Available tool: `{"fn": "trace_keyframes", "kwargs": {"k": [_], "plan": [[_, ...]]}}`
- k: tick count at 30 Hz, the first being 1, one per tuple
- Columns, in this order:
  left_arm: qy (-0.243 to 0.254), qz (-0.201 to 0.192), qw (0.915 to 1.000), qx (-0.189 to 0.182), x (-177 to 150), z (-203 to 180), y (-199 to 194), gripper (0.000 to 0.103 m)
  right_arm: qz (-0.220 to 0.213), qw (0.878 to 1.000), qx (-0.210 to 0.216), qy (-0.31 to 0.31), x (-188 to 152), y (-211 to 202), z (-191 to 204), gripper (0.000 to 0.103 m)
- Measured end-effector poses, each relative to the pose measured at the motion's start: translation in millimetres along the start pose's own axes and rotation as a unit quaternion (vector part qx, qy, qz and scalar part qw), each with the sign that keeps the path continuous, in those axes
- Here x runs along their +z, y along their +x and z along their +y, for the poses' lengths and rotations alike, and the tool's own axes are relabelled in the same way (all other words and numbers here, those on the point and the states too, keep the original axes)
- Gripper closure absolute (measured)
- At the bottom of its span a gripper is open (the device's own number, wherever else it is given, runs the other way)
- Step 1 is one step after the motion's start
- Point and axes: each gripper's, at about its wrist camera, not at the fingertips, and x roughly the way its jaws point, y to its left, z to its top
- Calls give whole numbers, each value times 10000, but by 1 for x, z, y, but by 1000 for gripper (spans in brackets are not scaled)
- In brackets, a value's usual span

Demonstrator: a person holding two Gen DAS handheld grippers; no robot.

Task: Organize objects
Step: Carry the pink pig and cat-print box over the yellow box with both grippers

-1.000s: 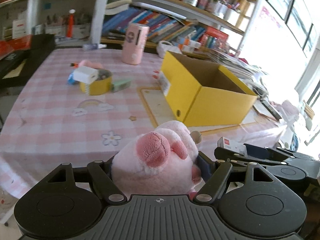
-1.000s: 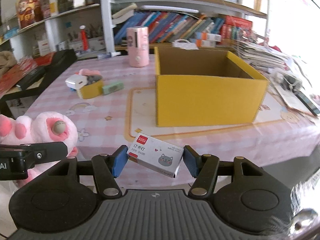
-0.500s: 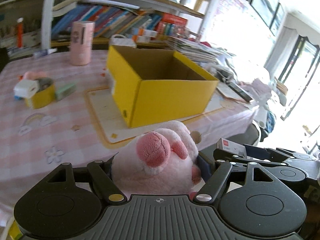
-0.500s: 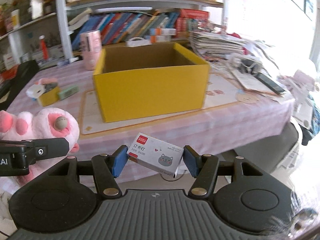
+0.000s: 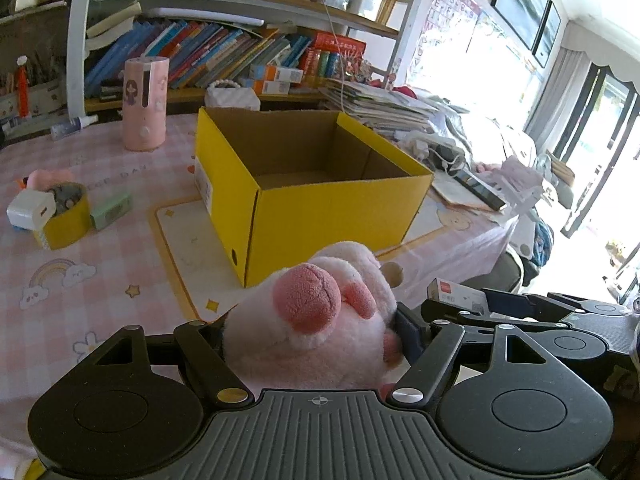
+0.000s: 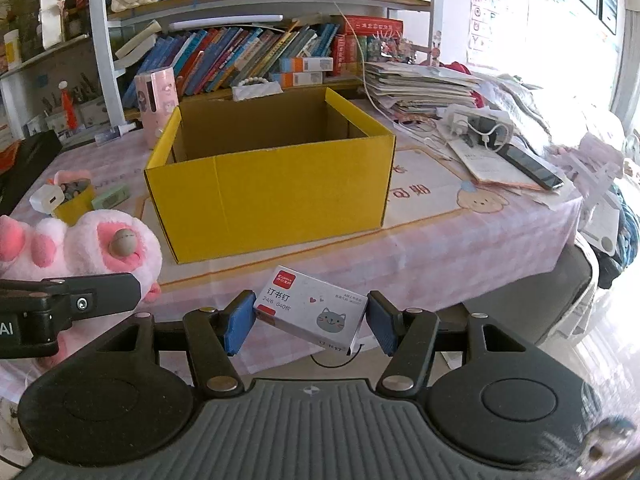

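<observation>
My left gripper [image 5: 316, 332] is shut on a pink plush paw toy [image 5: 316, 316], which also shows at the left of the right wrist view [image 6: 100, 244]. My right gripper [image 6: 310, 320] is shut on a small white staple box [image 6: 310, 312] with a red label and a cat face; it also shows in the left wrist view [image 5: 456, 294]. An open, empty yellow cardboard box [image 5: 320, 200] stands on a mat on the pink checked table [image 5: 80, 272], ahead of both grippers [image 6: 272, 184].
A small yellow tub [image 5: 66, 220] with a white charger [image 5: 30, 210] and a green eraser [image 5: 110, 210] sits left. A pink cylinder [image 5: 144, 104] stands behind. Papers and a phone [image 6: 528, 166] lie right of the box. Bookshelves line the back.
Both grippers have swung right and moved toward the yellow box, which now sits centred and larger in both views. Both grips are unchanged.
</observation>
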Motion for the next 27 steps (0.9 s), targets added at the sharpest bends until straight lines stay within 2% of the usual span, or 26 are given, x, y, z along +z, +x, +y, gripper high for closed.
{"fn": "trace_keyframes", "kwargs": {"k": [15, 27], "plan": [[-37, -254, 9995, 166, 21, -2, 11, 27, -36, 9998, 124, -138, 27, 23, -7, 45], [-114, -542, 9977, 391, 44, -3, 23, 27, -306, 9978, 341, -474, 62, 46, -9, 45]]}}
